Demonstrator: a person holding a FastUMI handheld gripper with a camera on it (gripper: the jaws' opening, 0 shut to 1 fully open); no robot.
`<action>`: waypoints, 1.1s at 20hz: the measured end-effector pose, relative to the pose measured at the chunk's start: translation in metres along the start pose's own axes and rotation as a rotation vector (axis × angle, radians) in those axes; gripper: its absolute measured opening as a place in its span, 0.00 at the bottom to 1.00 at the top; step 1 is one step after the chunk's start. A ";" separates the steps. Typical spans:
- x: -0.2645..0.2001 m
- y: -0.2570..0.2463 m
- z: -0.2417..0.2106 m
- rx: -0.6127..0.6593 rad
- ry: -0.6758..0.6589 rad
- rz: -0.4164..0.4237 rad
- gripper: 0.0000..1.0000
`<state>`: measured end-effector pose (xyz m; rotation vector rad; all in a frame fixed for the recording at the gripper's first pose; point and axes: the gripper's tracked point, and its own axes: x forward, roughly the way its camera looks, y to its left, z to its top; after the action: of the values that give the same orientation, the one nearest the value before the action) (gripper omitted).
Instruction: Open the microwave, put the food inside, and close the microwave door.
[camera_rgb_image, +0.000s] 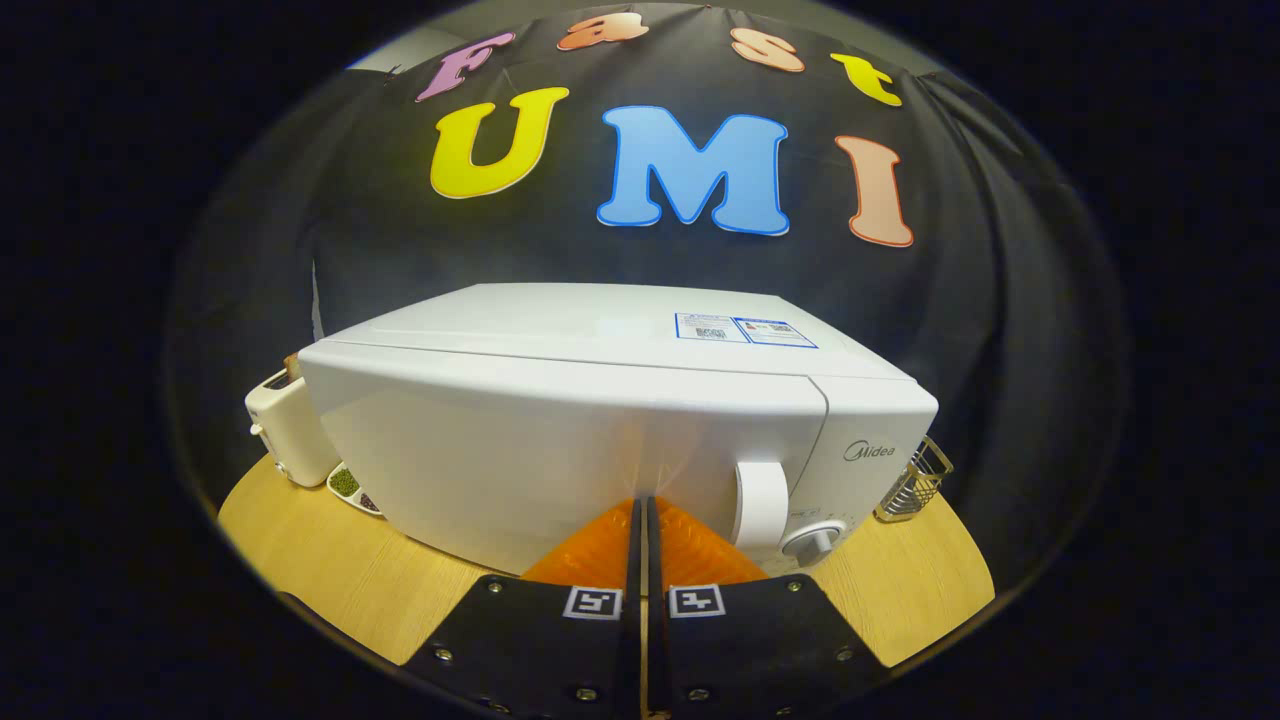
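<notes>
Microwave (600, 440) sits on the bench (330, 570), door closed. Gripper (642, 505) fingers pressed together, holding nothing, tips at the door face just left of the handle (762, 503). Food's whereabouts unclear; small dish (352, 490) beside toaster (288, 425).

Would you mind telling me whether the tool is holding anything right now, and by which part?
Nothing is held: the tool has its fingers closed together, tips against the shut microwave door, left of the handle.
</notes>
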<state>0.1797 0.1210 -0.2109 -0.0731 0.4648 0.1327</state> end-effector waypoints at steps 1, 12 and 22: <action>-0.006 0.002 0.003 0.012 -0.006 0.004 0.03; -0.113 0.005 0.038 0.079 -0.118 -0.043 0.03; -0.219 0.004 0.033 0.076 -0.174 -0.082 0.03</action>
<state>-0.0001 0.1045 -0.0827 -0.0062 0.2923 0.0401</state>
